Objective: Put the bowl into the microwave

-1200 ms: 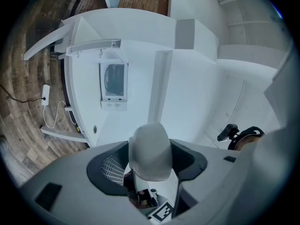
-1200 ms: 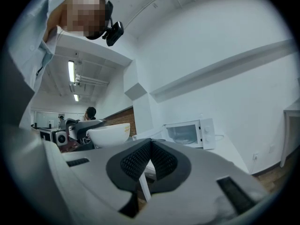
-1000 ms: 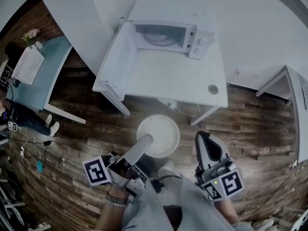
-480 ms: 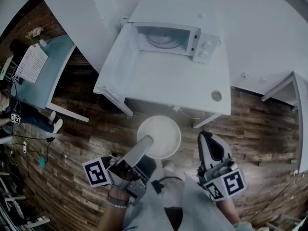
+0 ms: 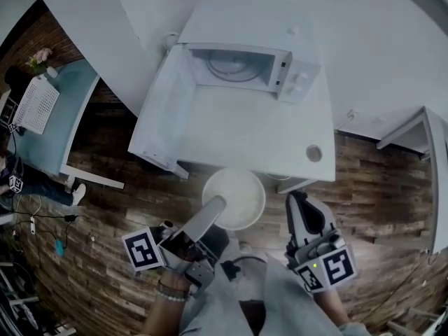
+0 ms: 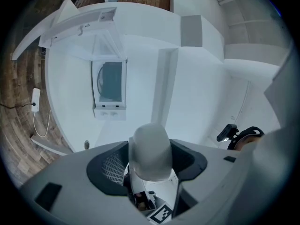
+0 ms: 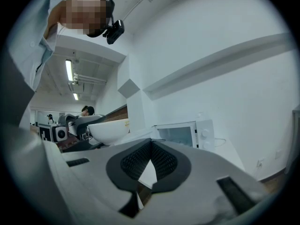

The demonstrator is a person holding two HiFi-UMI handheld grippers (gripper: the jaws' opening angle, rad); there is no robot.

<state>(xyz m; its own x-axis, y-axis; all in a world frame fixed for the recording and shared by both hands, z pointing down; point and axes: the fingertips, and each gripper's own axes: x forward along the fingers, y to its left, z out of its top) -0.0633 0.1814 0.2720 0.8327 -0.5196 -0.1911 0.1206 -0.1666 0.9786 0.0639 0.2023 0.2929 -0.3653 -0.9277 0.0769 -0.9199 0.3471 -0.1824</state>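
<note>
At the far left of the head view, a blue table (image 5: pixel 66 110) stands on the wooden floor (image 5: pixel 119 201), well apart from your work. Your left gripper (image 5: pixel 214 208) reaches in from the lower left, its jaws clamped on the near rim of the bowl (image 5: pixel 238 187). The bowl hangs upright over the floor, right at the near edge of the tabletop (image 5: pixel 245 135).

Only the left gripper view shows that grip close up. There the pale rim fills the gap between the dark pads (image 6: pixel 108 168). That view is rolled, so the microwave appears turned on its side.

In the head view the microwave (image 5: pixel 280 72) stands at the far side of the tabletop. Its door (image 5: pixel 162 107) is swung open to the left, and the turntable (image 5: pixel 231 63) shows inside. A round hole (image 5: pixel 313 152) sits near the tabletop's near right corner.

Your right gripper (image 5: pixel 297 200) is to the right of the bowl and apart from it. The head view does not show how its jaws stand. The right gripper view does: they are together with nothing between them. That view also shows the bowl side-on to the left, which the head view, looking down into it, cannot show. The microwave's open front lies beyond.
</note>
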